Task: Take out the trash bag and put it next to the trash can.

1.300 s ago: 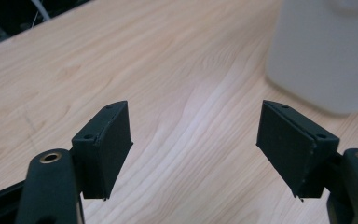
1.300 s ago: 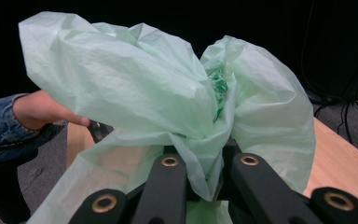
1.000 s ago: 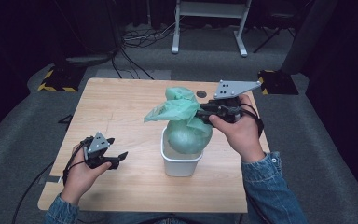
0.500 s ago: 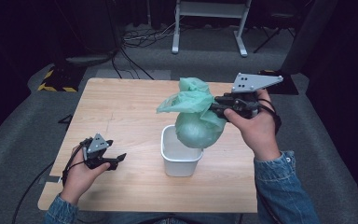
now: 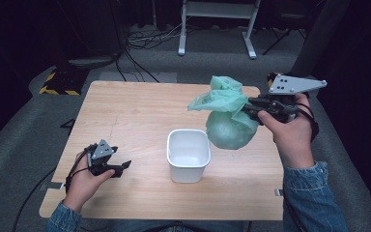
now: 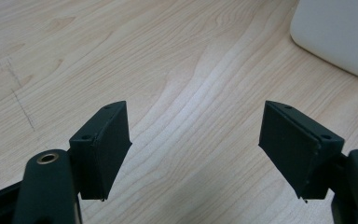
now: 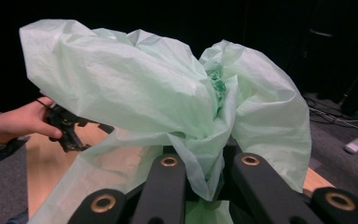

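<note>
In the high view, the right hand-held gripper point(image 5: 249, 107) is clamped on the gathered neck of a green plastic bag point(image 5: 227, 123). The bag hangs in the air above the desk point(image 5: 125, 111), its rounded lower part up and to the right of a white bin point(image 5: 188, 154), clear of the bin's rim. The bin stands upright near the middle of the desk with its mouth open. The bag's loose top flares out above the grip. The left hand-held gripper point(image 5: 124, 166) rests low at the desk's near left corner, well apart from the bin, pointing toward it.

In the left gripper view, the left hand-held gripper point(image 6: 196, 140) has its jaws spread wide with nothing but bare wood between them. A corner of the white bin point(image 6: 340, 32) sits at the upper right.

In the right gripper view, the right hand-held gripper point(image 7: 207, 172) has its jaws drawn close together, pinching the bunched neck of the green plastic bag point(image 7: 135, 88), whose crumpled film billows above them. Farther off at the left, the other hand point(image 7: 18, 123) holds its own tool over the desk.
</note>
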Available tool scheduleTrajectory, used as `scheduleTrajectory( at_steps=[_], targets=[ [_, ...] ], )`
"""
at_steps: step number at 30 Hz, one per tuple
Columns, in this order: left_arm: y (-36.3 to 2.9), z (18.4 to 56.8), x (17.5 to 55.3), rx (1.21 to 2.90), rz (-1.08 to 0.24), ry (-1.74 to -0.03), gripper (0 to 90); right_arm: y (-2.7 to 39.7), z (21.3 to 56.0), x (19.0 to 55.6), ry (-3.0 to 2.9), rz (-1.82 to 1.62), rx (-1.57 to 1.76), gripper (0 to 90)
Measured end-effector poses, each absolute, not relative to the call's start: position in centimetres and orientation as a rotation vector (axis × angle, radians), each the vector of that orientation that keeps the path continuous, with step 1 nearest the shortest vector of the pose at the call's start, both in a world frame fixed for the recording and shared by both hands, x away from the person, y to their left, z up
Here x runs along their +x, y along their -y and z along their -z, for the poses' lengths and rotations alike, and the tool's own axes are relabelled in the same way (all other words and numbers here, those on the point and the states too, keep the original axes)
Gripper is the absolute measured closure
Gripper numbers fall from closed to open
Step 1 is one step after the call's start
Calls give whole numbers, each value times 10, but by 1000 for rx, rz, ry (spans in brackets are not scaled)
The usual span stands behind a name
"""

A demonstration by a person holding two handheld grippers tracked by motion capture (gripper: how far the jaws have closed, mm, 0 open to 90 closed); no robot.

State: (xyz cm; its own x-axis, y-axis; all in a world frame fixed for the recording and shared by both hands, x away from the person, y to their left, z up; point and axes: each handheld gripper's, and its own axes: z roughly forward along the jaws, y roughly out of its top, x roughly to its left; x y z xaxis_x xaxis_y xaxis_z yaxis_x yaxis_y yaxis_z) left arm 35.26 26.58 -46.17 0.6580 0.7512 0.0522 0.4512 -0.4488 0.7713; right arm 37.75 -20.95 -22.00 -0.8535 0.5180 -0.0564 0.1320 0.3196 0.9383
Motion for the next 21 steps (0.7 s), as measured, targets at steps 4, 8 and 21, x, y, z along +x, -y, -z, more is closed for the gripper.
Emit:
scheduleTrajectory(
  at_steps=[4,8,21],
  targets=[
    [-266,463,352,2115,-492,-936,242,224,226,380,-2233,-1528,632,861],
    [-266,464,353,2119,-498,-935,241,234,235,383,-2229,-1517,676,861],
    [-267,467,353,2127,-494,-941,240,245,287,403,-2275,-1482,822,859]
  ],
)
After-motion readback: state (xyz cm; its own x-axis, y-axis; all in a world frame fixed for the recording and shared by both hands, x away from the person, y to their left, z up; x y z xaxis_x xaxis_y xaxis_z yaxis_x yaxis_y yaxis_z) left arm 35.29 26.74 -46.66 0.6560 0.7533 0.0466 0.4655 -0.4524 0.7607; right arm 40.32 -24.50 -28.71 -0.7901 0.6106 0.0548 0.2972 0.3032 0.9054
